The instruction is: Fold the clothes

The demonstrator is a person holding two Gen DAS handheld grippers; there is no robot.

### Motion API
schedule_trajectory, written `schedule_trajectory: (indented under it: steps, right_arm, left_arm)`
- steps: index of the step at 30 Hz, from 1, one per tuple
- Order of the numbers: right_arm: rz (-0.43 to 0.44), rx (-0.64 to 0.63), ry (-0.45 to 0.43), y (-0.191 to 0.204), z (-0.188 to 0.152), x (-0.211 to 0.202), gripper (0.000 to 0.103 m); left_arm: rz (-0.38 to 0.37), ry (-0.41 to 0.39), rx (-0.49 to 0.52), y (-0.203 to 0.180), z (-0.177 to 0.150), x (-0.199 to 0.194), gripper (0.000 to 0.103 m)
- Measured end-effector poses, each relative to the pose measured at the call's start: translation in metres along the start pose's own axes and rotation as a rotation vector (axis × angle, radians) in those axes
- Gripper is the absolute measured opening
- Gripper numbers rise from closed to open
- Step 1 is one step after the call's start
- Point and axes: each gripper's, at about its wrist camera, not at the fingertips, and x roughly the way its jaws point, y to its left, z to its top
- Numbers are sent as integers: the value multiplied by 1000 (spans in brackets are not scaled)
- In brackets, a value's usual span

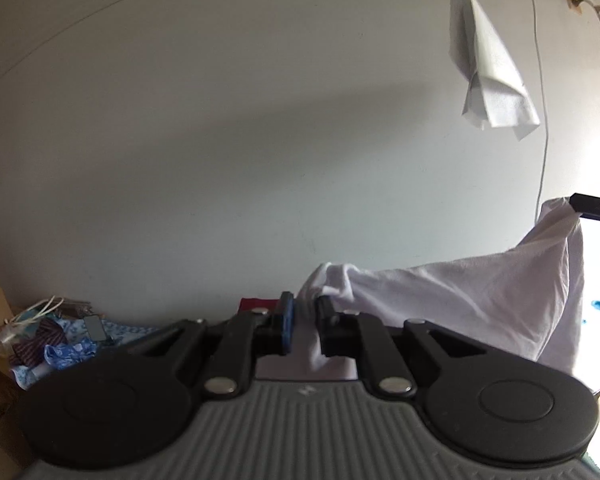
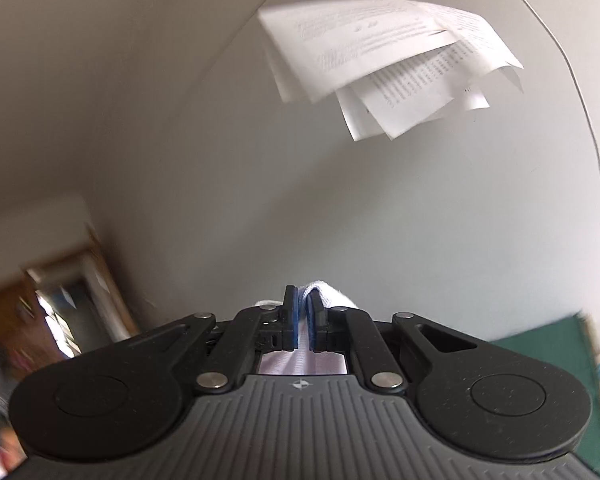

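White cloth (image 1: 460, 300), a garment of some kind, hangs in the air between the two tongs, stretched across the right half of the left wrist view. The left tongs (image 1: 304, 328) have a bunched edge of it between their fingers, which stand close together with a narrow gap that the fabric passes through; the cloth drapes over the right-hand finger (image 1: 326, 332). At the far right edge of that view the right tongs (image 1: 580, 202) pinch another corner higher up, so the cloth slopes upward toward them. In the right wrist view the right tongs (image 2: 303, 320) are nearly closed, with a fold of white cloth (image 2: 324, 294) clamped between the blue pads.

Behind everything stands a plain pale wall (image 1: 220, 140). Sheets of printed paper (image 2: 380, 52) hang from a cord high on it, and a thin white cable (image 1: 542, 140) runs down the wall beside them. Low at the left, patterned blue fabric (image 1: 72, 344) and odds and ends lie in a heap. A blurred wooden door frame (image 2: 100, 272) shows in the right wrist view.
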Motion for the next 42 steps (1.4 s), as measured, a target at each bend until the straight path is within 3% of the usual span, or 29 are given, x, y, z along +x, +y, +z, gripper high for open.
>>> schedule_trajectory:
  steps: [4, 7, 12, 15, 16, 17, 21, 24, 25, 28, 29, 30, 33, 34, 35, 36, 39, 42]
  right_arm:
    - [-156, -41, 145, -30, -43, 54, 5]
    - [-256, -30, 238, -58, -86, 78, 5]
    - [-380, -3, 380, -93, -155, 86, 5]
    - [-465, -11, 462, -102, -185, 77, 8]
    - [-496, -10, 494, -105, -193, 73, 15]
    - [-520, 4, 520, -109, -199, 69, 17]
    - [-594, 129, 531, -119, -206, 57, 58]
    - [-627, 174, 471, -117, -199, 71, 67]
    - [-626, 166, 469, -116, -200, 83, 75]
    - [-659, 116, 468, -113, -207, 125, 77]
    - [-675, 94, 472, -113, -210, 144, 77]
    - [-695, 72, 490, -114, -214, 162, 79]
    - [-754, 33, 581, -122, -234, 204, 77]
    - [-774, 21, 606, -125, -241, 214, 62]
    - [-797, 13, 618, -127, -247, 219, 47]
    - [-818, 27, 610, -128, -248, 218, 18]
    - [-816, 162, 495, -122, -229, 189, 8]
    - [-737, 225, 338, -88, -183, 148, 7]
  left_arm:
    - [37, 179, 1, -5, -38, 75, 13]
    - [41, 331, -11, -4, -86, 128, 5]
    - [-98, 528, -76, 15, -174, 145, 10]
    - [-178, 558, -67, 22, -210, 143, 44]
    - [-197, 563, -57, 25, -218, 143, 68]
    - [-219, 563, -51, 26, -224, 143, 84]
    - [-307, 587, -68, 38, -239, 156, 97]
    - [-397, 645, -129, 39, -255, 178, 100]
    - [-423, 667, -129, 35, -261, 185, 100]
    - [-485, 690, -96, 21, -270, 195, 92]
    - [-500, 672, -73, 16, -269, 194, 81]
    - [-509, 658, -53, 10, -269, 192, 78]
    - [-533, 659, -46, 4, -267, 184, 40]
    - [-541, 659, -51, 5, -265, 181, 16]
    - [-547, 653, -54, 8, -263, 179, 11]
    - [-549, 645, -58, 11, -261, 176, 10]
    - [-529, 591, -65, 27, -243, 169, 3]
    - [-492, 443, -55, 54, -199, 154, 3]
